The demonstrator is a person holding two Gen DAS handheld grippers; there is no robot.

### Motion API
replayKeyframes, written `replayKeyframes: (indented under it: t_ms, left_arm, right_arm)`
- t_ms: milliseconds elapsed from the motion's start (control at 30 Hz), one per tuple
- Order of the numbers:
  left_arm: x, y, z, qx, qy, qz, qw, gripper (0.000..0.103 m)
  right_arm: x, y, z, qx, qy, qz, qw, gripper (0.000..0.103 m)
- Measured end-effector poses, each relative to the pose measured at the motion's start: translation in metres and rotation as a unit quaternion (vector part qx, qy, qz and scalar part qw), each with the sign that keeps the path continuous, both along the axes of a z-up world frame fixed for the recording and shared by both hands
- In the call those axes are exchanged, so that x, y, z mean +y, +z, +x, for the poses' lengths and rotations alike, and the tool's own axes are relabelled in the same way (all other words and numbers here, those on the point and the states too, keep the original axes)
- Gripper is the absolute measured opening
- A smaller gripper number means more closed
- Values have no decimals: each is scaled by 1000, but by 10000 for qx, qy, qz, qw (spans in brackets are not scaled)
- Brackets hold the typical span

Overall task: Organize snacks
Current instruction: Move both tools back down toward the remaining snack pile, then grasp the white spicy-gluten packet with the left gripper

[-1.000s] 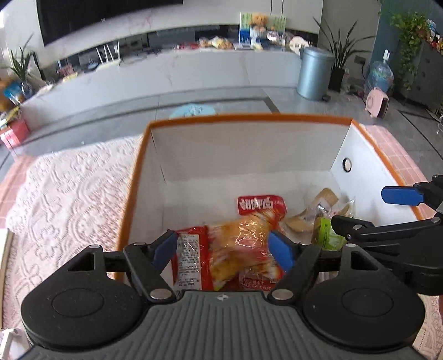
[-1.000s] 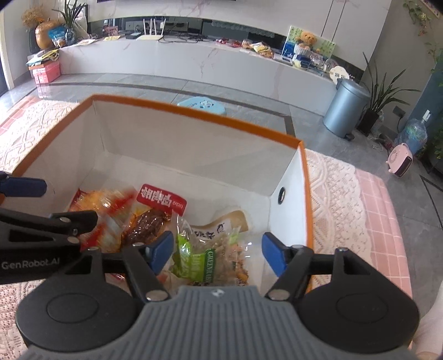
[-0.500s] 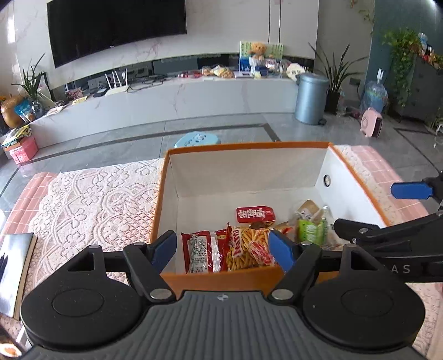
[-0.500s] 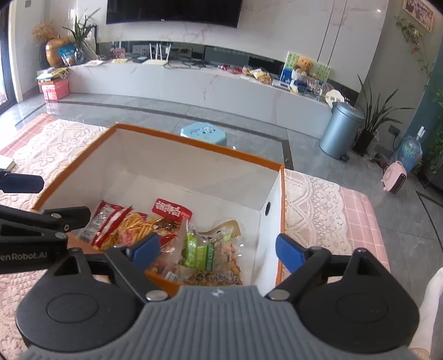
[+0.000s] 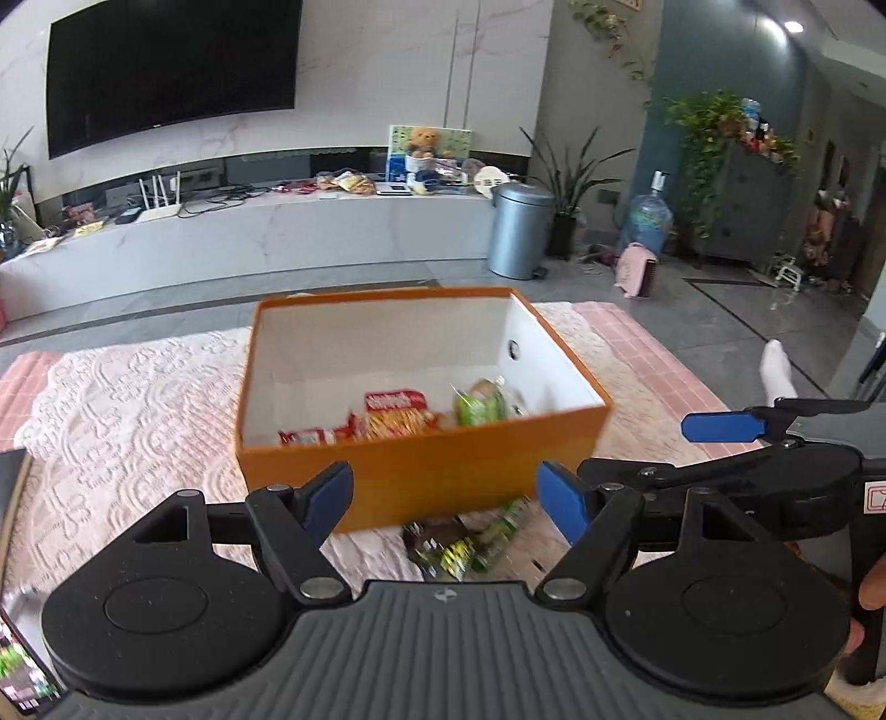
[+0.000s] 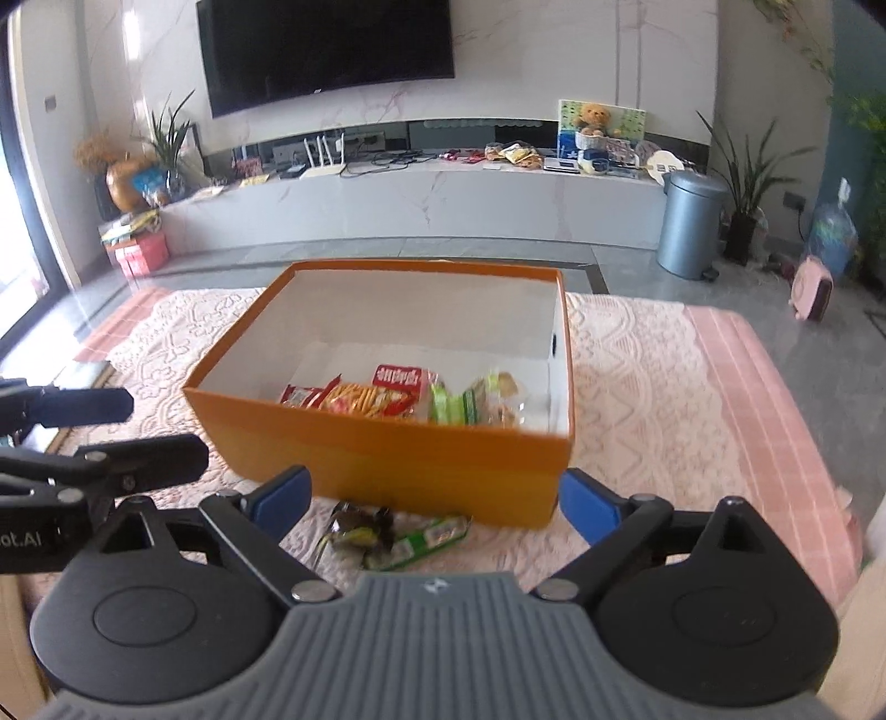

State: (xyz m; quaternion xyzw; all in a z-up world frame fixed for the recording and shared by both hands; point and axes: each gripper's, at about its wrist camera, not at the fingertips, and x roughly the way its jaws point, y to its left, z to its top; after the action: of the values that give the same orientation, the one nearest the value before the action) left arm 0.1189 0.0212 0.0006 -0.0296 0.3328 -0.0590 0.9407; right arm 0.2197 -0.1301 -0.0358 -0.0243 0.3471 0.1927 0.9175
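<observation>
My left gripper (image 5: 446, 501) hangs above the lace tablecloth (image 5: 127, 399) with its jaws spread wide and nothing between them, just short of the near wall of the orange box (image 5: 421, 471). My right gripper (image 6: 434, 498) sits beside it, jaws equally wide apart and empty, also facing that near wall. The box stands open on the cloth, white inside, and the snacks lie together along its near side: a red packet (image 6: 303, 395) at the left, a packet of yellow sticks (image 6: 368, 400) touching it, a red-labelled packet (image 6: 402, 376) just behind, and a green packet (image 6: 457, 407) with a clear bag of biscuits (image 6: 501, 401) to the right. Two more snacks lie outside the box on the cloth, touching its near wall: a dark wrapper (image 6: 360, 529) and a slim green packet (image 6: 429, 540) just beside it, both blurred. From the left camera the same pair shows between my left fingers, the dark wrapper (image 5: 443, 545) next to the green packet (image 5: 506, 526). Beyond the table sit a grey bin (image 6: 692, 224), a long white cabinet (image 6: 421, 205) and a wall television (image 6: 326, 47).
</observation>
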Motion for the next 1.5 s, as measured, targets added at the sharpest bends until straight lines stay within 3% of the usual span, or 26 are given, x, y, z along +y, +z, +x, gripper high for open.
replayKeyframes:
  t_ms: [233,433,833,967,1233,1500]
  left_arm:
    - [3,-27,-19,342,59,-273,9990,89]
    - [9,-47,-25,652,15,-450,9969,86]
    - [19,-78,-20,1084,-102,-1073,9883,81]
    - [22,-88,-16,1192,-90,-1272,9846,81]
    - [22,-101,-5,1389,-59,-1384,9806,81]
    - [30,-114,2,1486,36,-1559,9765,77]
  right_arm:
    - [-18,-24,-43,82,-159,361,9992,93]
    - [-21,-48,-54,230,-302,345,9987,93]
    - [-13,-83,-52,383,-158,331,9986,93]
    - [-12,-90,-49,368,-95,364,9986,89]
    - [-6,-100,-42,409,-51,341,9986,87]
    - [4,-108,-39,340,145,207,9991,75]
